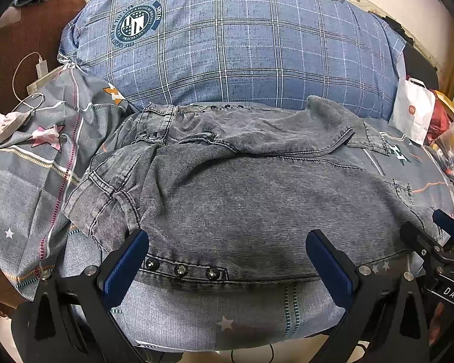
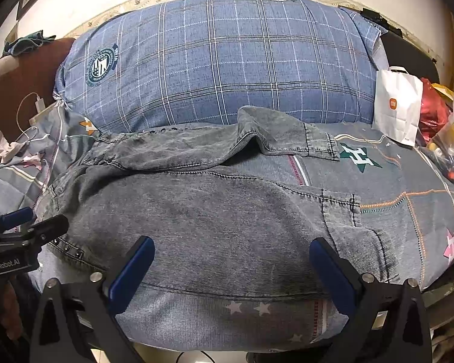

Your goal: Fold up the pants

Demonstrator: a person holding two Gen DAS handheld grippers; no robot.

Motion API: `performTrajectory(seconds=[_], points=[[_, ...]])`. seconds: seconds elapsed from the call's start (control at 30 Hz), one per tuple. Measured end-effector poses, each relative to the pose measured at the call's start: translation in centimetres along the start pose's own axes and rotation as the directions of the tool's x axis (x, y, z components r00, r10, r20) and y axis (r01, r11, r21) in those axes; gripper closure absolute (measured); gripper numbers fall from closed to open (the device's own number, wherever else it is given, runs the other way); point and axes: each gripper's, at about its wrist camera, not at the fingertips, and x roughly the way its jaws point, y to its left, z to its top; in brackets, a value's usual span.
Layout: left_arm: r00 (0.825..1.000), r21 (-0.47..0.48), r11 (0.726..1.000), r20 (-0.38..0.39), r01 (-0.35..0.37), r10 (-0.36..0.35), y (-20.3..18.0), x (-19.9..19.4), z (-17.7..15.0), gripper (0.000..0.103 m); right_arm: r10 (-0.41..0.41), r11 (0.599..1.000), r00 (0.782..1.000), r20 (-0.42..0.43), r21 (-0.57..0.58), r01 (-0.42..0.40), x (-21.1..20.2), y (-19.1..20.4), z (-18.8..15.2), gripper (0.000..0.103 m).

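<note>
Grey washed denim pants (image 1: pixel 242 199) (image 2: pixel 202 208) lie crumpled across the bed, waistband to the left, legs toward the right. A row of snap studs (image 1: pixel 181 269) runs along the near hem. The far leg (image 2: pixel 275 136) is bunched against the pillow. My left gripper (image 1: pixel 227 242) hovers open over the near left part of the pants, nothing between its blue pads (image 1: pixel 127 263). My right gripper (image 2: pixel 233 248) stands open over the near middle, also holding nothing. Each gripper appears at the edge of the other's view: right gripper (image 1: pixel 439 242), left gripper (image 2: pixel 30 227).
A large blue plaid pillow (image 1: pixel 227 42) (image 2: pixel 221 60) fills the back. The bed has a grey patterned sheet (image 1: pixel 24 181) (image 2: pixel 408 187). A white paper bag (image 2: pixel 398 103) and clutter stand at right. A charger cable (image 1: pixel 30 75) lies at left by the brown headboard (image 1: pixel 18 48).
</note>
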Motion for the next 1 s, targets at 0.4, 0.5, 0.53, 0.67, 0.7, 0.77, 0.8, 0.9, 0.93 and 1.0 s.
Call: performTrajectory(seconds=[0.4,0.5,0.53,0.67,0.7,0.77,0.8,0.9,0.93,1.0], points=[[1.000,-0.003,1.000,0.003,0.001,-0.001,-0.09,-0.11,0.00,0.000,0.001,1.000,1.000,0.001,-0.003,-0.001,-0.11,-0.06,0.29,0.000],[1.000,-0.003,1.000,0.003,0.001,-0.001,-0.08,-0.10,-0.03,0.000,0.002,1.000,1.000,0.001,-0.005,-0.002,-0.14,0.01,0.32,0.000],[1.000,-0.004,1.000,0.002,0.001,-0.001,-0.09,-0.11,0.02,0.000,0.002,1.000,1.000,0.001,-0.006,-0.002,-0.15,0.03,0.32,0.000],[1.000,-0.003,1.000,0.003,0.002,-0.002,-0.14,-0.19,0.06,0.000,0.002,1.000,1.000,0.002,-0.008,-0.002,-0.17,0.09,0.36,0.000],[1.000,-0.004,1.000,0.002,0.003,-0.003,-0.11,-0.19,0.05,0.000,0.002,1.000,1.000,0.001,-0.008,-0.002,-0.17,0.14,0.38,0.000],[1.000,-0.004,1.000,0.003,0.001,-0.001,-0.13,-0.19,0.07,0.000,0.002,1.000,1.000,0.001,-0.009,-0.002,-0.18,0.21,0.38,0.000],[1.000,-0.004,1.000,0.003,0.002,-0.002,-0.10,-0.19,0.07,0.000,0.002,1.000,1.000,0.001,-0.009,-0.002,-0.20,0.21,0.40,0.000],[1.000,-0.005,1.000,0.003,0.003,-0.003,-0.05,-0.19,0.09,0.000,0.002,1.000,1.000,0.000,-0.010,-0.002,-0.15,0.26,0.40,0.000],[1.000,-0.005,1.000,0.003,0.002,-0.002,-0.10,-0.18,0.12,0.000,0.003,1.000,1.000,0.000,-0.010,-0.003,-0.15,0.27,0.39,0.000],[1.000,-0.004,1.000,0.003,0.003,-0.003,-0.09,-0.21,0.11,0.000,0.004,1.000,1.000,-0.001,-0.010,-0.004,-0.15,0.30,0.38,0.000]])
